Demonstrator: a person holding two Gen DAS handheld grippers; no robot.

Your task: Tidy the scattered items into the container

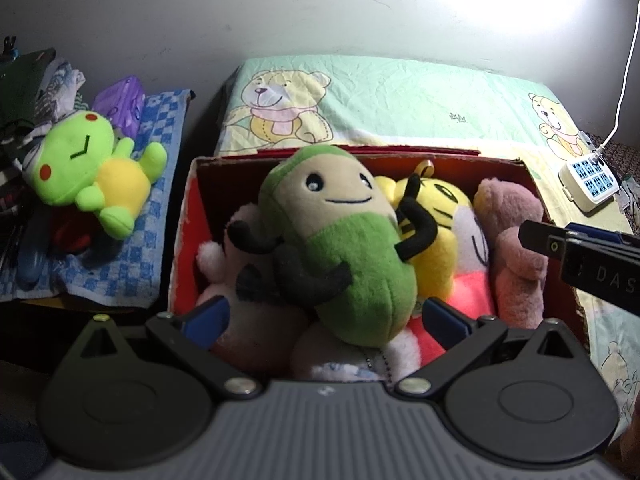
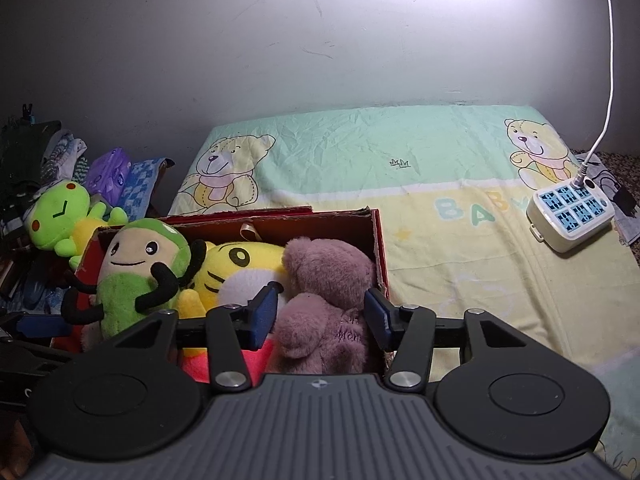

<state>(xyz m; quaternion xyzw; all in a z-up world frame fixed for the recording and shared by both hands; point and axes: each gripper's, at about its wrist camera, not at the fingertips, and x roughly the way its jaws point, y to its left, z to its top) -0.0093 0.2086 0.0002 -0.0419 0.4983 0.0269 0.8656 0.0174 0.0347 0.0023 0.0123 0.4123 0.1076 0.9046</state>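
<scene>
Several soft toys lay inside the red box [image 2: 376,240] on the bed [image 2: 440,240]. The left hand-held gripper [image 1: 324,316] stood open around the green toy [image 1: 344,240] without pressing it. The right hand-held gripper [image 2: 322,316] had its pads on both sides of the purple bear [image 2: 324,304]; I could not tell if they pressed it. One frog toy [image 1: 92,164] lay outside, on a blue checked towel [image 1: 160,140].

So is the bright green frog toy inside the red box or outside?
Outside: the frog toy lies on the blue checkered towel, left of the red box.

Bear-print sheet [image 2: 360,152], white power strip [image 2: 570,216], checked blue towel [image 1: 160,152]
</scene>
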